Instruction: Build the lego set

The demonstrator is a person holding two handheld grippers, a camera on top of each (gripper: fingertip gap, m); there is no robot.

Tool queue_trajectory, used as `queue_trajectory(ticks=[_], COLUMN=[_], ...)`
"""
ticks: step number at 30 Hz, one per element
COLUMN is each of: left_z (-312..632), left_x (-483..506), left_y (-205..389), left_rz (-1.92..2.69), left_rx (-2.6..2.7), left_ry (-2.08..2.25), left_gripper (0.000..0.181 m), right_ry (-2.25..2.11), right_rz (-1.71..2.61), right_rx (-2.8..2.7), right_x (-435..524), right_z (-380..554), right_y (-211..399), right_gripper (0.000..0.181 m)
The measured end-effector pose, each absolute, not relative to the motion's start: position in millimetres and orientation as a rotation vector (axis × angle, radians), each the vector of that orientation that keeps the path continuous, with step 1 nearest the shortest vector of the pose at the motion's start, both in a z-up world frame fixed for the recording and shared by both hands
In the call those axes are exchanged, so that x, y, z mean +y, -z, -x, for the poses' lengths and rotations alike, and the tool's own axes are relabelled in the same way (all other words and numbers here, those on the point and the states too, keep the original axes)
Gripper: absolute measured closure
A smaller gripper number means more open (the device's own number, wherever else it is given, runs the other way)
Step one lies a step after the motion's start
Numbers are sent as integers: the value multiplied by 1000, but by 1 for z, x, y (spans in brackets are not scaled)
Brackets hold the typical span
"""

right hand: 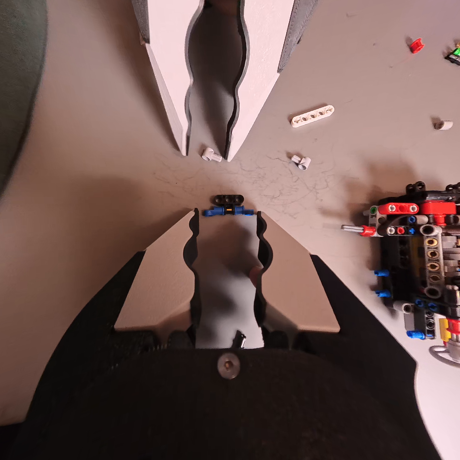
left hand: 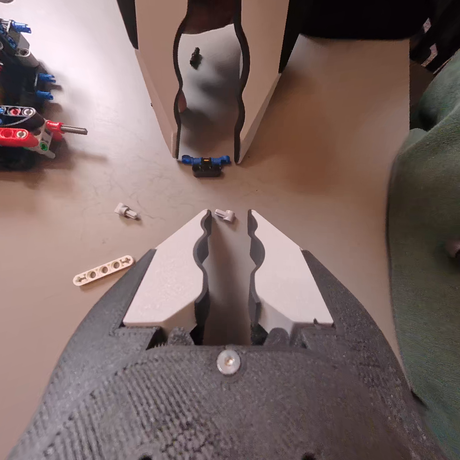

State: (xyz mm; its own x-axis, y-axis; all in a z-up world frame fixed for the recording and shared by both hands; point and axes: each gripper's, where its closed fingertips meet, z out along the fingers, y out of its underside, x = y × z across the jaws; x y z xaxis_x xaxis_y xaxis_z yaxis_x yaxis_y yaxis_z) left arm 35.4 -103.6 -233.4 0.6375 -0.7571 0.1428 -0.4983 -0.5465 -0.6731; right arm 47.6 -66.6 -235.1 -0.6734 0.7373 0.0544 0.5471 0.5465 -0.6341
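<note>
My right gripper (right hand: pixel 227 214) jaws apart, blue-and-black pin assembly (right hand: pixel 228 208) lying just off the tips at frame centre | my left gripper (left hand: pixel 228 214) jaws apart, grey connector peg (left hand: pixel 225 215) between tips | partly built lego model (right hand: pixel 420 263) right | beige tabletop (right hand: pixel 99 199).

The small sub-assembly (right hand: pixel 227 207) lies flat on the table: a short black beam with a row of holes, crossed by a blue pin piece with an orange mark at its centre. Two light grey connector pins (right hand: pixel 211 155) (right hand: pixel 301 161) lie loose, well apart from each other. A white thin beam (right hand: pixel 312 116) (five holes) lies flat. The partly built model (right hand: pixel 420 261), black, grey and red with blue pins protruding, stands at the table's side.
</note>
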Motion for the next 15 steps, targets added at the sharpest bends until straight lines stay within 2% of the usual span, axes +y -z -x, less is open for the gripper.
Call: queue_trajectory(ticks=[10, 15], left_z=[-17, -14], left_x=[-94, -95], left_y=[235, 232], left_rz=[2269, 2265], left_rx=[945, 924], left_ry=[500, 518], left_gripper=[164, 163], right_ry=[-854, -855], right_rz=[1063, 1061], right_rx=[-2449, -2444], right_x=[-66, -65], right_z=[-50, -50], right_y=[235, 235], right_gripper=[137, 137])
